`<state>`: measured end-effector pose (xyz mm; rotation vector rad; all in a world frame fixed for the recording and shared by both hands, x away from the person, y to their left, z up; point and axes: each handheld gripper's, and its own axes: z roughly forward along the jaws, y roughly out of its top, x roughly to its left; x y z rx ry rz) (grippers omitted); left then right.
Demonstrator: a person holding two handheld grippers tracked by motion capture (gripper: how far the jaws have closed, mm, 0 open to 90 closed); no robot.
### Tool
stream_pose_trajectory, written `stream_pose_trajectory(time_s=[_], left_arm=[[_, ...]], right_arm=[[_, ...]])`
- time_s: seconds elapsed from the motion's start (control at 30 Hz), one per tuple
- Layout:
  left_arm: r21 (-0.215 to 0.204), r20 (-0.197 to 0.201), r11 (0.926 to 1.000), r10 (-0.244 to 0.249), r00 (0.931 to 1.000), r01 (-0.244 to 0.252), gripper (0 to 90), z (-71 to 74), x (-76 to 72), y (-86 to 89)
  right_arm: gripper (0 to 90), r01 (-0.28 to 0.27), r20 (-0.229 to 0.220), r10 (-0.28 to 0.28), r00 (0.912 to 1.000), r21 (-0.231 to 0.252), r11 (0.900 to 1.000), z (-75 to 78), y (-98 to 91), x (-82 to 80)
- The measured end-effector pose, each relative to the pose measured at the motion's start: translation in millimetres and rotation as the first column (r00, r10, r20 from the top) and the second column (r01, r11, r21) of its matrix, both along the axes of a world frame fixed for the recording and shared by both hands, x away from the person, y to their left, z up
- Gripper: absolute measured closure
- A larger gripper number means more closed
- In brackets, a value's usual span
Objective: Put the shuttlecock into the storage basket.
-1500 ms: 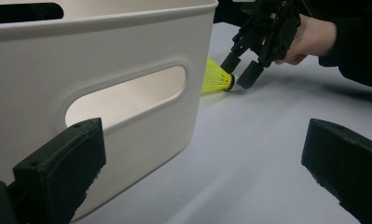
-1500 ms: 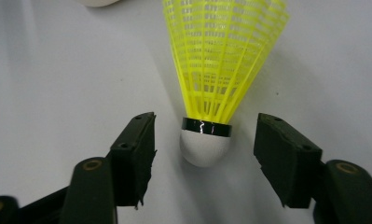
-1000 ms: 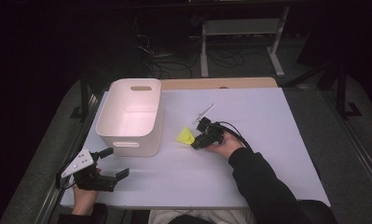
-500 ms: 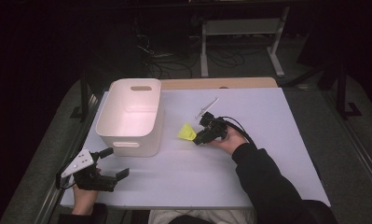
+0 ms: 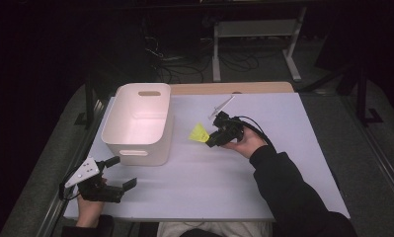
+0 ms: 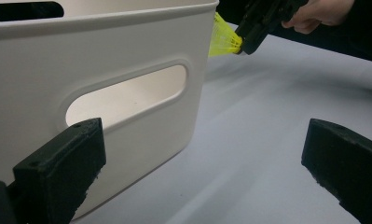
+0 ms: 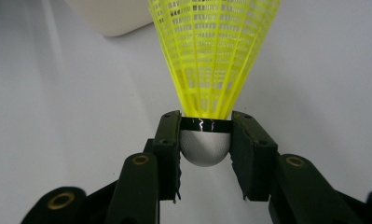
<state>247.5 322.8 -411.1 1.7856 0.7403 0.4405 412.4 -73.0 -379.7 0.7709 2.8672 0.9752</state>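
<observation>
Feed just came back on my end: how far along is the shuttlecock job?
Done: the right gripper is clamped on the yellow shuttlecock by its white cork, lifted off the table. In hand: carrying it beside the white bin. Left: getting it over the bin and releasing, probably. The left gripper waits open.

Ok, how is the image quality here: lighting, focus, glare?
High view: table lit, surroundings dark. Left gripper view: shuttlecock slightly soft beyond the white bin. Right gripper view: sharp, with small glints on the black band above the cork.
</observation>
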Motion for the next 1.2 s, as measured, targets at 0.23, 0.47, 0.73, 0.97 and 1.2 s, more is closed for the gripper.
stream_pose_trajectory(time_s=[0.23,0.47,0.73,0.97,1.2], left_arm=[[0.000,0.000,1.0000,0.002,1.0000,-0.002,0.0,0.0,0.0,0.0],[0.001,-0.001,1.0000,0.003,1.0000,-0.003,0.0,-0.1,-0.2,0.1],[0.000,-0.001,1.0000,0.002,1.0000,-0.002,0.0,-0.2,-0.1,-0.1],[0.001,-0.002,1.0000,0.003,1.0000,-0.003,0.0,-0.2,0.1,-0.2],[0.002,-0.002,1.0000,0.003,1.0000,-0.003,0.0,-0.3,0.0,-0.2]], right_arm=[[62.8,-0.011,0.014,0.011,0.9998,0.004,0.9999,10.2,-0.6,-0.3],[62.8,-0.017,0.035,0.016,0.9993,0.012,0.9998,23.2,-0.5,-2.2],[62.8,-0.027,0.051,0.025,0.9984,0.028,0.9992,34.5,1.9,-3.1],[62.9,-0.031,0.065,0.029,0.9975,0.035,0.9989,43.3,2.7,-2.2],[62.9,-0.038,0.081,0.035,0.9961,0.033,0.9987,55.3,3.4,-3.2]])
